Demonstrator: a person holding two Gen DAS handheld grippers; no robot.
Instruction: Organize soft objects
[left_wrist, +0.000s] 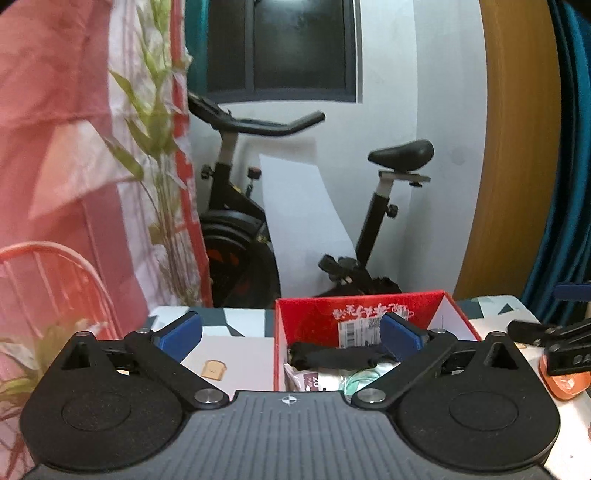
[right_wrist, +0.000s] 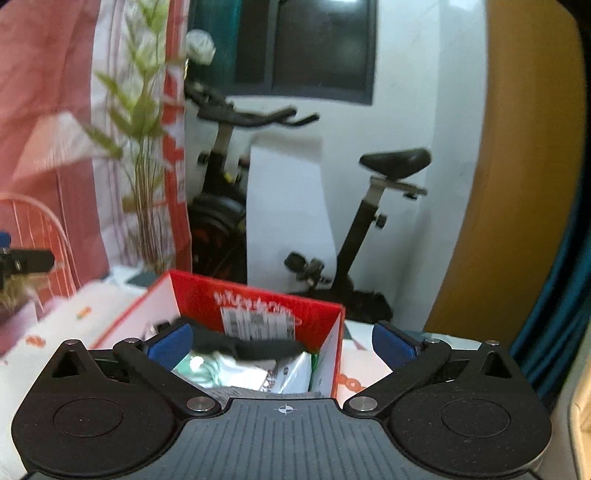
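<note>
Your right gripper (right_wrist: 282, 343) spread wide, nothing between its blue pads, red box (right_wrist: 258, 299) just beyond them, black cloth (right_wrist: 255, 347) draped over white packets (right_wrist: 236, 369) inside the box, exercise bike (right_wrist: 295, 206) behind the box, leafy plant (right_wrist: 144, 147) left of it.

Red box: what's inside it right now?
In the red box, a black cloth lies on top of white and pale green packets. Whatever sits beneath them, and the box floor, is covered.
</note>
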